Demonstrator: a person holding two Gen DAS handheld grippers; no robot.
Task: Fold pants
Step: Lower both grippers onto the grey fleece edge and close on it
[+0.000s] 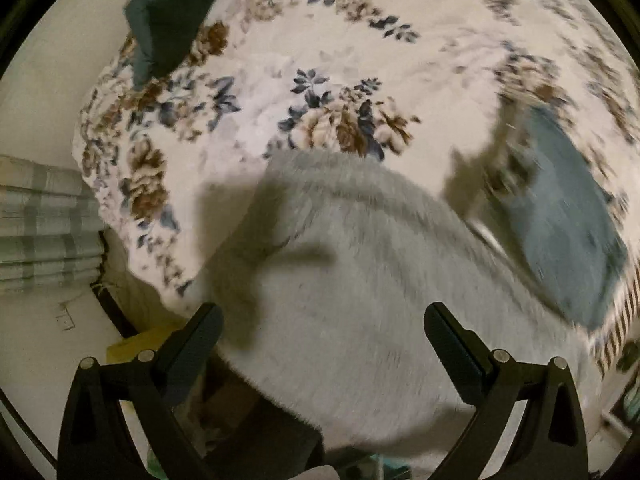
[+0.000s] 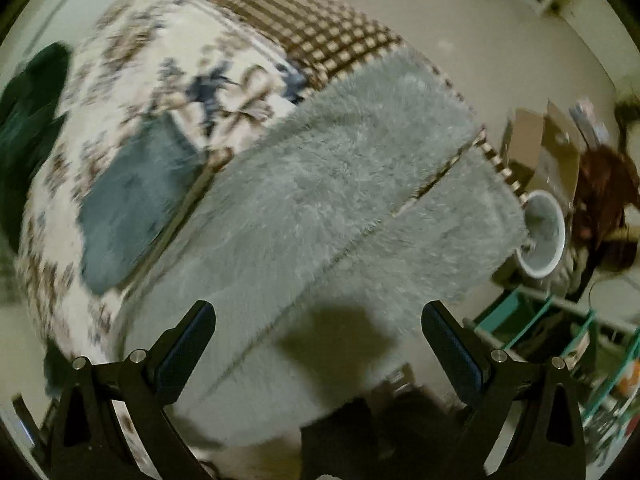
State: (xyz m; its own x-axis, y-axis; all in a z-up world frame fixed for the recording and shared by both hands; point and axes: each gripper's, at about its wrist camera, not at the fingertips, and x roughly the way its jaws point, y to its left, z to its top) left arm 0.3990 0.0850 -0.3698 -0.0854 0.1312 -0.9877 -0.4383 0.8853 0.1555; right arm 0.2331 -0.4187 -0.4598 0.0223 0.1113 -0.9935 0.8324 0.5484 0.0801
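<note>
Motion blur smears the right part of the left wrist view, so the blue-grey cloth there cannot be identified. The dark green fabric runs out of the right wrist view at its left edge. The fluffy grey pants cover the bedspread beneath, and their waist end is cut off below both views.

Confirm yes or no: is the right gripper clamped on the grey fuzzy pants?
No: the right gripper has its jaws spread wide above the grey fuzzy pants, with nothing gripped between them.
</note>
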